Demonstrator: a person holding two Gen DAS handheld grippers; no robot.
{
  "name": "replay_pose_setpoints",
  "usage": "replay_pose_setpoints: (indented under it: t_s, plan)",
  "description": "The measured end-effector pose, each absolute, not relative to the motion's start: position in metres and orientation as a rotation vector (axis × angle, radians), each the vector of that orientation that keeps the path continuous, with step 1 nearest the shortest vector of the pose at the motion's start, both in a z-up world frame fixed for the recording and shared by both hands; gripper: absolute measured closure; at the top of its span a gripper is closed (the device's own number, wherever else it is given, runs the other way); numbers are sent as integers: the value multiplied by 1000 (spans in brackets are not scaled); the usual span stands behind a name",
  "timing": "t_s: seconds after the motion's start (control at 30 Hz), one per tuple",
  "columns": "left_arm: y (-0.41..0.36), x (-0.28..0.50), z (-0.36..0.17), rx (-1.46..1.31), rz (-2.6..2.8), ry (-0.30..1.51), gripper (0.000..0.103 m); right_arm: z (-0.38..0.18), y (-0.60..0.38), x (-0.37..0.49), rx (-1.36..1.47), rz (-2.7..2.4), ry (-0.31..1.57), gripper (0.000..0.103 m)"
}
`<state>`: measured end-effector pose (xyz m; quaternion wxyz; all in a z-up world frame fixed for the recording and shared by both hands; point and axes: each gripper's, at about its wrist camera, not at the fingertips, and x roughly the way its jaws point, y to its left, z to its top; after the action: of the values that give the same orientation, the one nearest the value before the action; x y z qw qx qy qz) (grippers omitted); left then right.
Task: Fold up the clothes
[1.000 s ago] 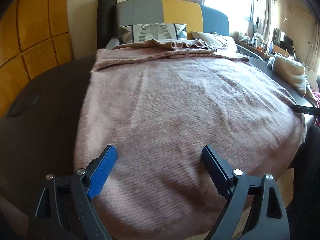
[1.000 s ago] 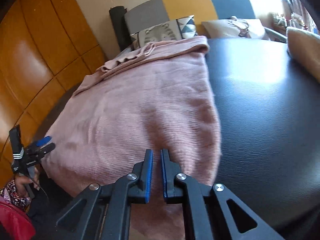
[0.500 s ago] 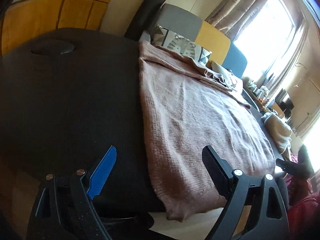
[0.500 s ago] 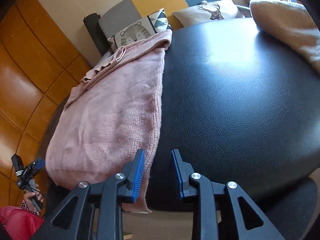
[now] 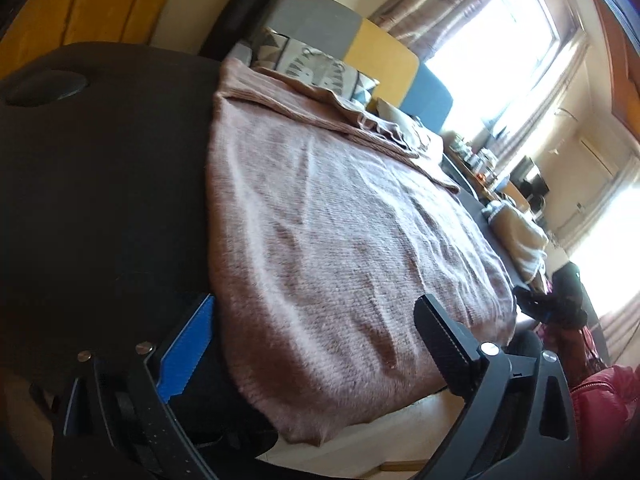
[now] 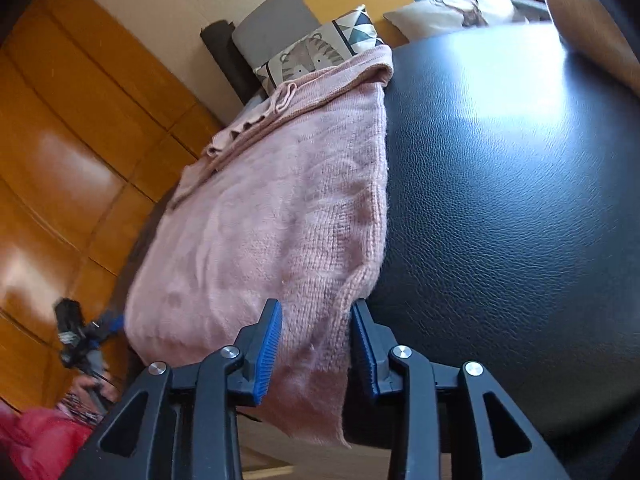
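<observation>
No brand, label or readable writing showed in either view. The pink knitted sweater (image 5: 340,216) lay spread flat down the middle of the black leather-textured bench (image 5: 100,168), its near hem hanging over the bench's front edge at the bottom of the frame and its far end folded over in a ridge toward the upper centre. In the left wrist view the left claw (image 5: 316,344) stood spread wide and was opening further, the sweater's hem lying in the gap with neither pad pressing on it. In the right wrist view the right claw (image 6: 316,344) was opening, its blue pads on either side of the sweater's lower right corner and no longer pinching it. Beyond the sweater, at the upper centre, a cushion printed with a grey tiger face (image 6: 308,60) leaned against a sofa back of grey, yellow and blue panels (image 5: 376,48). Orange wooden wall panels (image 6: 60,168) filled the left of the right wrist view. A beige folded cloth (image 5: 516,236) rested at the bench's right edge, and a red padded garment (image 5: 600,412) showed at the lower right.
</observation>
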<state>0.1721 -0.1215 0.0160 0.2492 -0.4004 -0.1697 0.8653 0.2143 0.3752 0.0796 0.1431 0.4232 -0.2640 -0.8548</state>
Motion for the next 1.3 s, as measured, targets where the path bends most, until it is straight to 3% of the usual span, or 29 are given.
replay_pose_setpoints:
  t_s: [0.17,0.63,0.8,1.0,1.17,1.3]
  plan:
    - [-121,158,13,-1101,2253,-463,4,72,385,199,1201,-2332,-926,68]
    - [-125,158,12,-1135,1949,-576,4,64,368,194,1240,-2091,-906,68]
    - [-111,168,13,-1124,1961,-494,4,60,354,192,1221,-2098,-900,68]
    - [-117,162,13,-1102,1956,-609,4,56,351,191,1217,-2094,-962,70]
    - [-104,165,15,-1097,2059,-537,4,57,346,188,1218,-2120,-954,70]
    - [-84,170,18,-1118,2164,-405,4,61,333,184,1247,-2178,-824,73]
